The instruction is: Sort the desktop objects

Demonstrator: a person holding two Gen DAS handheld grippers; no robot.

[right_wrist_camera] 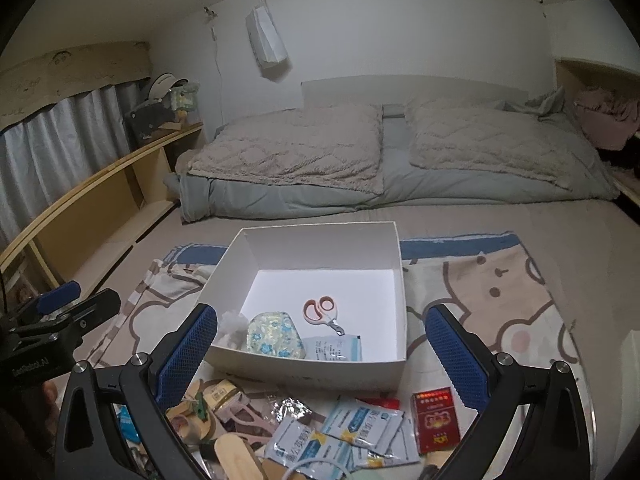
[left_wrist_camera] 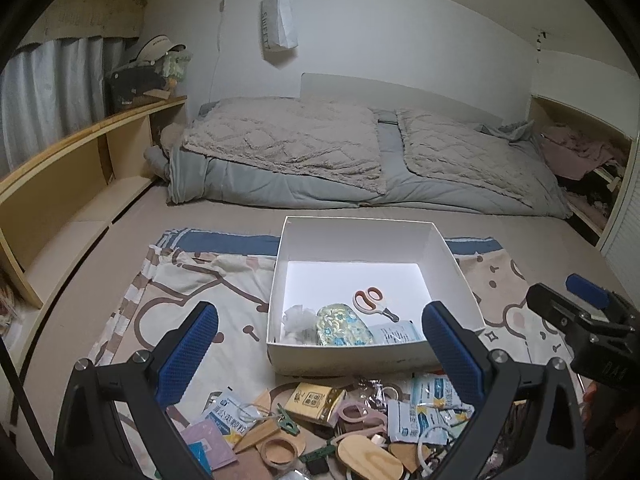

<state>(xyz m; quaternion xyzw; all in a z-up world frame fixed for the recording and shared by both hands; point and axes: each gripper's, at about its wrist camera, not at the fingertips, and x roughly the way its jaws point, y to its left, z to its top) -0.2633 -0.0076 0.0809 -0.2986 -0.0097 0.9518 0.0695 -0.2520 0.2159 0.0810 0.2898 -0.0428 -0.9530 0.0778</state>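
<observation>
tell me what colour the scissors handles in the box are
Orange-pink handles on the scissors, clearest in the left wrist view.

box [left_wrist_camera: 372,352] on cloth [left_wrist_camera: 168,280], mid-cloth | in box, near wall: scissors [left_wrist_camera: 370,301], pouch [left_wrist_camera: 342,324], sachet [left_wrist_camera: 396,332] | clutter pile [left_wrist_camera: 320,420] before box, cloth's near edge

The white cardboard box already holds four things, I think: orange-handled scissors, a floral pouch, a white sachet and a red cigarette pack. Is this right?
Not quite. The red cigarette pack is not in the white cardboard box; it lies outside, in the clutter before the box, as the right wrist view shows. The orange-handled scissors, floral pouch and white sachet are inside.
</observation>
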